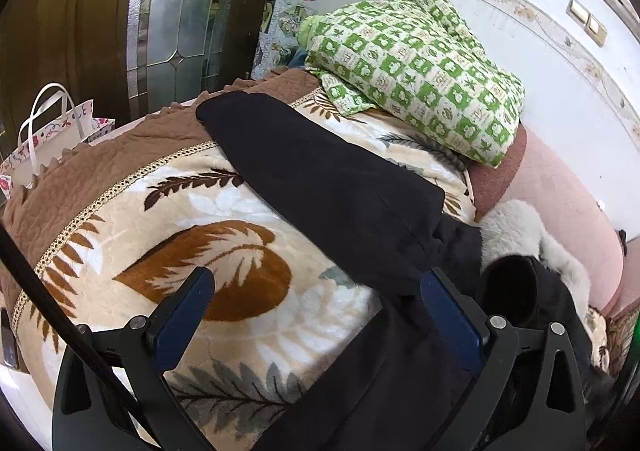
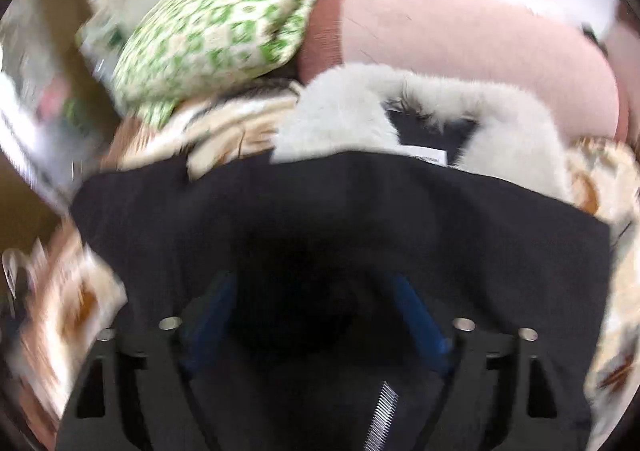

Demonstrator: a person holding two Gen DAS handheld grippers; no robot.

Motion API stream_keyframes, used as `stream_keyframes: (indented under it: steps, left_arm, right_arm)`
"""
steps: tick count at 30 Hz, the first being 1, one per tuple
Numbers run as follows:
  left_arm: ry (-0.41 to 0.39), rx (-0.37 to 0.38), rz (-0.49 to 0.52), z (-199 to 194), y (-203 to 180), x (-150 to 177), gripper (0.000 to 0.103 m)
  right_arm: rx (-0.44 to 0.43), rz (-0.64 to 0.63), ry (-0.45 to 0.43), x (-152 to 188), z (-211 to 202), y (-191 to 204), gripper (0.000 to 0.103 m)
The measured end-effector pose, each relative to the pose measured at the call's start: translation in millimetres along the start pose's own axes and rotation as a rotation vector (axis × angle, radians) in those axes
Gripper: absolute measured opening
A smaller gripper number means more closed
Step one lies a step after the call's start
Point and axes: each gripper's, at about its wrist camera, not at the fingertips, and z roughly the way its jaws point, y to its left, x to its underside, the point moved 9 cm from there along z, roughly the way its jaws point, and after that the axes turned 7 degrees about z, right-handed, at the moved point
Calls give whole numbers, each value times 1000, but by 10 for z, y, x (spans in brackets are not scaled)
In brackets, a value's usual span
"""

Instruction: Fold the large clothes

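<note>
My left tool (image 1: 316, 291) stands wide open with nothing between its blue pads, hovering over the leaf-patterned blanket (image 1: 192, 219) on the bed. The black coat (image 1: 332, 187) lies ahead of it and to its right, one sleeve stretched away toward the green checked pillow (image 1: 416, 71) further off; the pale fur collar (image 1: 516, 227) sits beyond the right finger. My right tool (image 2: 312, 291) is spread wide too, gripping nothing, directly above the coat's dark body, with the fur collar and a white label (image 2: 428, 155) just ahead. That view is blurred.
</note>
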Motion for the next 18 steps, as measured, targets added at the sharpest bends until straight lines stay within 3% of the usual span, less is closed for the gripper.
stream_keyframes:
  steps: [4, 6, 8, 9, 11, 12, 14, 18]
  left_arm:
    - [13, 3, 21, 28, -85, 58, 103]
    - [12, -6, 35, 34, -103, 67, 103]
    - [9, -9, 50, 33, -129, 64, 103]
    - [5, -11, 55, 28, -138, 59, 103]
    - [-1, -14, 61, 32, -154, 44, 103]
    - [0, -18, 66, 41, -156, 42, 103]
    - [11, -13, 64, 69, -155, 35, 103]
    - [23, 12, 27, 79, -115, 24, 103]
  right_arm:
    - [175, -237, 17, 443, 151, 7, 86]
    - [239, -317, 12, 501, 290, 66, 80]
    - [358, -420, -47, 383, 468, 163, 63]
    - [378, -429, -57, 316, 544, 198, 56]
    - [383, -387, -28, 214, 694, 174, 31]
    - [367, -358, -8, 179, 734, 152, 28]
    - [316, -307, 9, 132, 660, 137, 14]
    - [136, -231, -9, 167, 119, 231, 10]
